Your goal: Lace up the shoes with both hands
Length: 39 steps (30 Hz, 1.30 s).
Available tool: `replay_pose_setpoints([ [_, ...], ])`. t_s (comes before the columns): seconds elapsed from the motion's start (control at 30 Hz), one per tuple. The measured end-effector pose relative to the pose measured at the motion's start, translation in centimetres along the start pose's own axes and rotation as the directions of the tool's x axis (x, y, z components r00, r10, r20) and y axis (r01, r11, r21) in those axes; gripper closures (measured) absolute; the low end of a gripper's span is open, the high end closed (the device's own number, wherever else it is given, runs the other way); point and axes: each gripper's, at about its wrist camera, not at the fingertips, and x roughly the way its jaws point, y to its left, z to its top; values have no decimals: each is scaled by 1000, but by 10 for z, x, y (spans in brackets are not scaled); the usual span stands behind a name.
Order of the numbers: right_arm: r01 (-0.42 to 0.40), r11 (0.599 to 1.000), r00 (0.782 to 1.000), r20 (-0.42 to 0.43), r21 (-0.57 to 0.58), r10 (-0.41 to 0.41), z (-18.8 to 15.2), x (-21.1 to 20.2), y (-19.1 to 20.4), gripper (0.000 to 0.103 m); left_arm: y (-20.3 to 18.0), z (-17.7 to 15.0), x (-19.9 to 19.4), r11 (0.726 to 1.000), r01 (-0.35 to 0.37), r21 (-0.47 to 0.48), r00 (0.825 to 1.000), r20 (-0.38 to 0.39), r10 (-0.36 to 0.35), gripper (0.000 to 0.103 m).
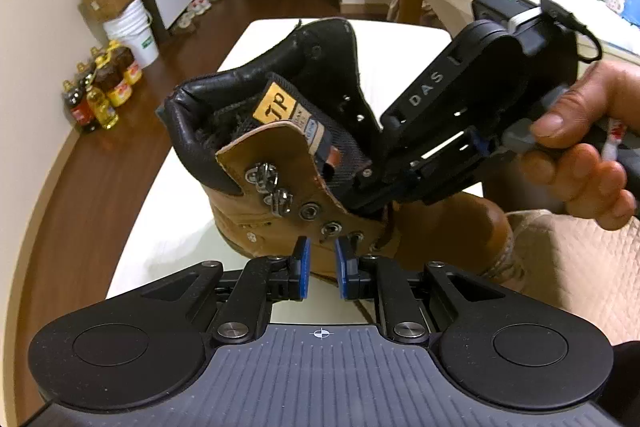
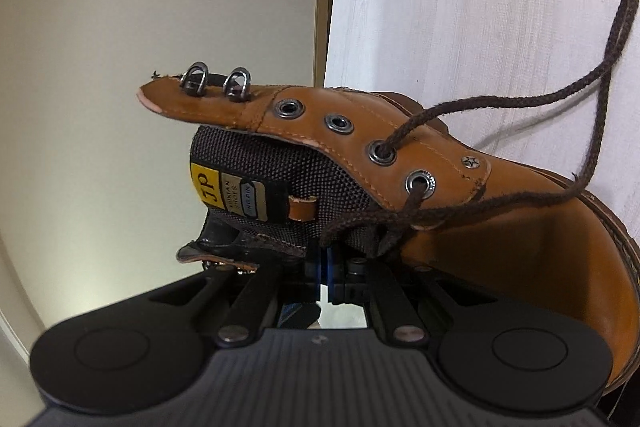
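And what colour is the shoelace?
Dark brown. The shoelace shows best in the right wrist view, against the white table.

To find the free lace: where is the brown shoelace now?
In the right wrist view, the brown shoelace leaves the two lowest eyelets of the boot and loops rightward over the white table.

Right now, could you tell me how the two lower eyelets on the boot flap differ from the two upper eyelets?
In the right wrist view, the lower eyelets carry the dark lace; the upper eyelets are empty. The lower eyelets lie toward the toe; the upper eyelets sit beside the metal hooks. All four are round metal rings in the tan flap.
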Motion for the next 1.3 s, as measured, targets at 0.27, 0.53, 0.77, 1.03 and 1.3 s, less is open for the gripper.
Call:
replay_pose_setpoints([
  [0.27,-1,1000,1000,2,2,1,0,-5,3,96,7,-5,-2,999,24,-31,1000,19,-24,103],
  [0.53,81,993,994,75,-85,-75,-26,-51,17,91,60,-99,-46,975,-199,-94,951,-258,170,103],
  [0.77,59,998,985,159,13,-61,-29,-66,-16,91,77,-97,-62,981,-126,-148,981,-164,102,98],
  [1.03,-63,991,969,245,114,33,-28,-40,-9,82,5,-30,-22,998,55,43,998,7,-55,92],
  [1.3,-2,988,982,187,153,-27,-7,-14,-7,99,-16,-17,0,995,41,96,999,14,-43,92],
])
